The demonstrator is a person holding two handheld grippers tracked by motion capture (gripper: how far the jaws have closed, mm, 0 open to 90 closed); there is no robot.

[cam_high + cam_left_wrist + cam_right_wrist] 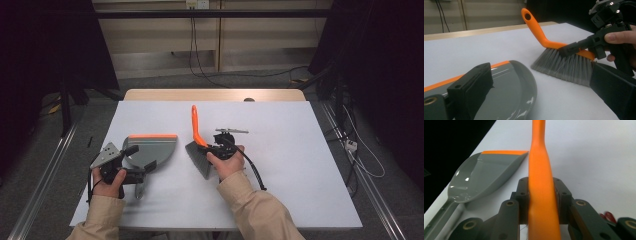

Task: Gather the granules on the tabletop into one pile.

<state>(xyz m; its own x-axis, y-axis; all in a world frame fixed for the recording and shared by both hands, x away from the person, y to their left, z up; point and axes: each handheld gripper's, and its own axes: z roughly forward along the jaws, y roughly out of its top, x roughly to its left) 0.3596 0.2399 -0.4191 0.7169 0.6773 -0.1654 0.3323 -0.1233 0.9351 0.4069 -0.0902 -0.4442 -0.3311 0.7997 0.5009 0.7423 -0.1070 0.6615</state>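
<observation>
High view: right hand-held gripper point(216, 148) clamps brush point(199, 145) handle; left hand-held gripper point(131, 162) jaws wide, straddling dustpan point(152, 149).

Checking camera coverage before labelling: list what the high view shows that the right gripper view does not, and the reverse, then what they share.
High view alone: the person's hands, both sleeves, the left tool by the dustpan's handle, the brush's grey bristles, the whole white table and the floor with cables behind.

Right gripper view alone: a close look at the right tool with its jaws clamped on both sides of the orange brush handle.

Shared: the grey dustpan with its orange lip, the brush handle, the tabletop.
</observation>
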